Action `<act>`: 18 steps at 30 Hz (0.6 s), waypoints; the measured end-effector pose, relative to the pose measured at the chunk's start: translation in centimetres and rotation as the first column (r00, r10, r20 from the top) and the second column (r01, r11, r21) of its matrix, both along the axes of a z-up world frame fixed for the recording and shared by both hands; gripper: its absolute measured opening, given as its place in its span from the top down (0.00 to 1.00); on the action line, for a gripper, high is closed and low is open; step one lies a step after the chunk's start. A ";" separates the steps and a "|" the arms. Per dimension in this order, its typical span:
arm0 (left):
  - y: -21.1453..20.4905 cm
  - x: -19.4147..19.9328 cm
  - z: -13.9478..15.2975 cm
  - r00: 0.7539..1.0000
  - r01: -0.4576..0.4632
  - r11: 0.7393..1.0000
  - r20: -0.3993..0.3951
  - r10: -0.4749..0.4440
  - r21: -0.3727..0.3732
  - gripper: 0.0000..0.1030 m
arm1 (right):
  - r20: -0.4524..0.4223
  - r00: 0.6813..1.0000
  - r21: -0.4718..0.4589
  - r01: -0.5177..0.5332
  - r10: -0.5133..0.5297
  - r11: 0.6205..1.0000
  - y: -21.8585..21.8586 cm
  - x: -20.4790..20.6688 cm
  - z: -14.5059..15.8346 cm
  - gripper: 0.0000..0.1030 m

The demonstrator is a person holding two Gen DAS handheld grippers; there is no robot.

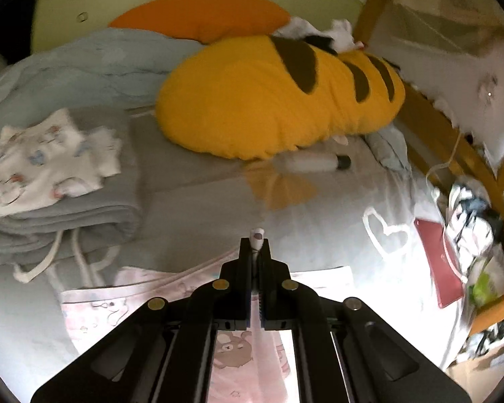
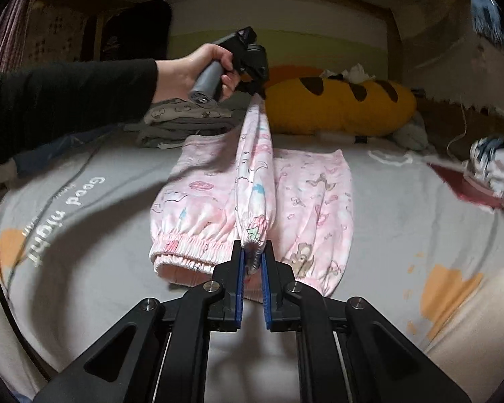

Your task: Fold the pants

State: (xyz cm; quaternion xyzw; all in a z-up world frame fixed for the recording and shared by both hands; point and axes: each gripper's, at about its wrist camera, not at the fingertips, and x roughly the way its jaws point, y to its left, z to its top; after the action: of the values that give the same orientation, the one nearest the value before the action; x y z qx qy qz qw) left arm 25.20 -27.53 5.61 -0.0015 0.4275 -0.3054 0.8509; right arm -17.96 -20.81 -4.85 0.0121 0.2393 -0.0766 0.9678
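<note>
- One big bed (image 2: 84, 252) with a grey sheet is seen under everything, and "Good night" is printed on the sheet.
- A fat yellow pillow (image 1: 252, 100) with brown stripes is laid at the far side of the bed, and an orange pillow (image 1: 201, 13) is seen behind it.
- The pink pants (image 2: 312, 194) are spread flat in the middle of the bed, with one leg lifted up off the rest.
- That lifted leg is stretched tight between the two grippers.
- A pile of folded clothes (image 1: 50, 194) is stacked near the pants, beside the yellow pillow.
- A red book (image 1: 436, 258) is seen near the bed's edge.
- The left gripper (image 2: 257, 92) is held up by a hand (image 2: 198, 70) in a black sleeve, and its jaws are closed on the far end of the leg.
- The right gripper (image 2: 252, 252) is closed on the stretchy cuff of the same leg.
- A small white bottle (image 1: 319, 163) is laid just beside the yellow pillow.
</note>
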 end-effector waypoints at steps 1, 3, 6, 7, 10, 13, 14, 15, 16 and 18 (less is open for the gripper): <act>-0.8 -0.2 -0.1 1.000 0.009 1.000 0.007 -0.009 0.016 0.98 | -0.004 1.000 0.005 0.001 -0.001 1.000 -0.1 0.2 0.2 0.91; -2.3 -0.4 -0.5 1.000 0.029 0.999 0.002 -0.029 0.032 0.98 | -0.015 1.000 0.027 0.008 -0.008 1.000 -0.4 0.1 0.0 0.91; -4.1 -0.6 -1.3 0.999 0.049 0.997 0.005 -0.049 0.052 0.98 | -0.028 0.999 0.068 0.025 -0.023 0.997 -1.2 -0.2 -0.2 0.91; -4.8 -0.6 -1.6 0.998 0.056 0.996 0.006 -0.056 0.063 0.98 | -0.033 0.999 0.075 0.033 -0.030 0.997 -1.4 -0.3 -0.3 0.91; -6.4 -0.5 -2.9 0.998 0.064 0.995 -0.021 -0.063 0.078 0.98 | -0.045 0.997 0.053 0.067 -0.065 0.996 -1.7 -0.3 -0.6 0.91; -7.6 -0.4 -3.8 0.997 0.069 0.994 -0.033 -0.067 0.084 0.98 | -0.021 0.995 -0.003 0.101 -0.101 0.995 -1.2 -0.9 -0.6 0.91; -8.0 -0.4 -4.1 0.997 0.072 0.994 -0.039 -0.069 0.082 0.98 | -0.015 0.994 -0.012 0.108 -0.108 0.994 -1.0 -1.2 -0.6 0.92; -8.3 -0.4 -4.3 0.996 0.074 0.994 -0.048 -0.070 0.078 0.98 | -0.011 0.993 -0.015 0.116 -0.116 0.993 -0.9 -1.4 -0.6 0.92; -8.8 -0.4 -4.5 0.996 0.077 0.994 -0.060 -0.073 0.073 0.98 | -0.012 0.992 -0.013 0.127 -0.127 0.992 -0.9 -1.7 -0.6 0.92; -9.6 -0.5 -4.8 0.993 0.093 0.994 -0.084 -0.088 0.063 0.98 | -0.024 0.991 0.020 0.135 -0.135 0.991 -1.2 -2.1 -0.8 0.92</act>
State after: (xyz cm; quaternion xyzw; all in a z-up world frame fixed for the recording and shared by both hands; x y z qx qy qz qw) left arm 24.68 -37.09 0.78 0.0342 0.4712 -0.3288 0.8177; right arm -20.06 -22.03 -5.67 0.0380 0.2494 -0.1395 0.9575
